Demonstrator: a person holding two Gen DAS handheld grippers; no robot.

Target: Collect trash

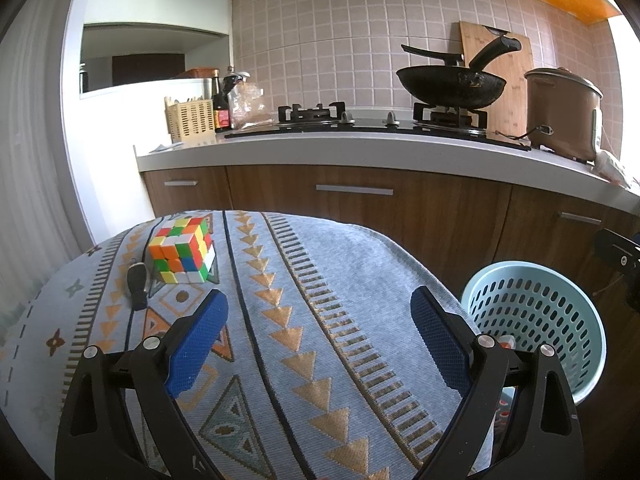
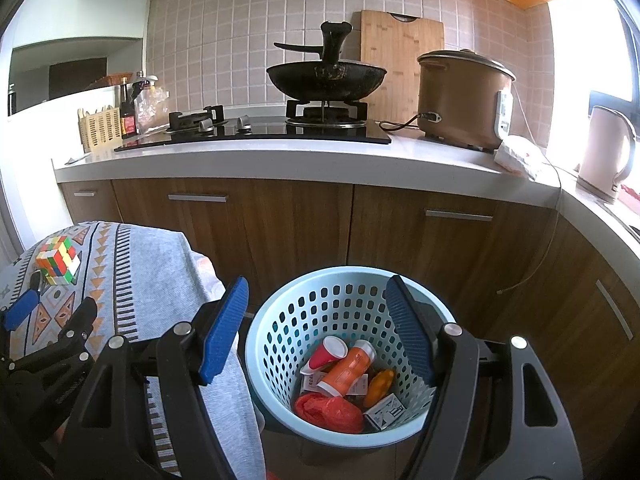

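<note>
A patterned woven cloth (image 1: 304,320) covers the table, its right edge dropping beside the pale blue perforated waste basket (image 2: 280,320) on the floor, with wooden cabinets (image 2: 280,220) beyond. The left gripper (image 1: 320,316) hangs wide and empty over bare cloth. The right gripper (image 2: 316,304) stands wide and empty above the basket, which holds an orange bottle (image 2: 346,368), a red-and-white cup (image 2: 330,352), red plastic and small cartons. A Rubik's cube (image 1: 182,250) sits far left.

You see a counter (image 1: 320,280) covered with a patterned cloth (image 1: 360,320), and on it sit a colorful puzzle cube (image 1: 182,250) and, just beside the cube, a small black tool (image 1: 137,284), while a pale blue basket (image 2: 280,320) stands on the floor (image 2: 360,460).
</note>
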